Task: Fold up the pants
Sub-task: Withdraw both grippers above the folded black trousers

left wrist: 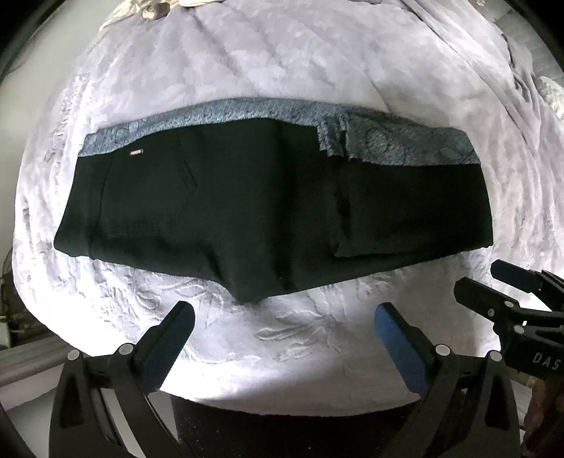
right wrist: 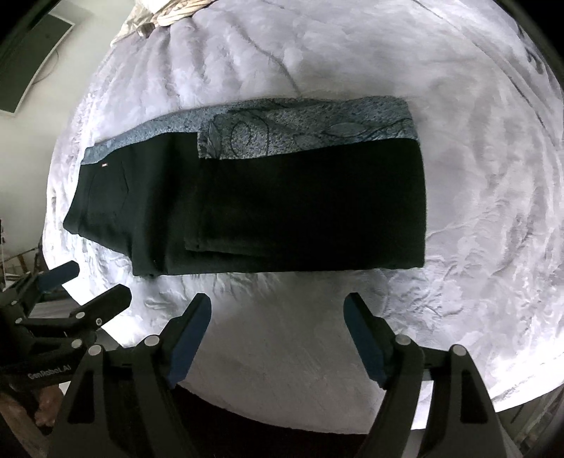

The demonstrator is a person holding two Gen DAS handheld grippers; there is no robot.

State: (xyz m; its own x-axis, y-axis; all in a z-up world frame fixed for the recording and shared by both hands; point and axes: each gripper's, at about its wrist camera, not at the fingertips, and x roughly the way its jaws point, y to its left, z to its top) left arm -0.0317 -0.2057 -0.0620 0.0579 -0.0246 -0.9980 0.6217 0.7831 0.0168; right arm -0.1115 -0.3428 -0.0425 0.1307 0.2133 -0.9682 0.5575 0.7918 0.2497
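Black pants [left wrist: 246,208] with a blue-grey patterned side stripe lie flat on the white bed cover [left wrist: 282,60], legs folded back over the upper part. They also show in the right wrist view [right wrist: 282,211]. My left gripper [left wrist: 283,313] is open and empty, held above the cover just in front of the pants' near edge. My right gripper [right wrist: 276,304] is open and empty, also in front of the pants. The right gripper shows at the right edge of the left wrist view [left wrist: 483,278], and the left gripper at the left edge of the right wrist view [right wrist: 95,282].
The white embossed bed cover [right wrist: 476,176] spreads wide around the pants. Crumpled light cloth [right wrist: 169,14] lies at the far end. A dark panel [right wrist: 31,60] hangs on the wall at left. The bed's near edge [left wrist: 289,405] is right under the grippers.
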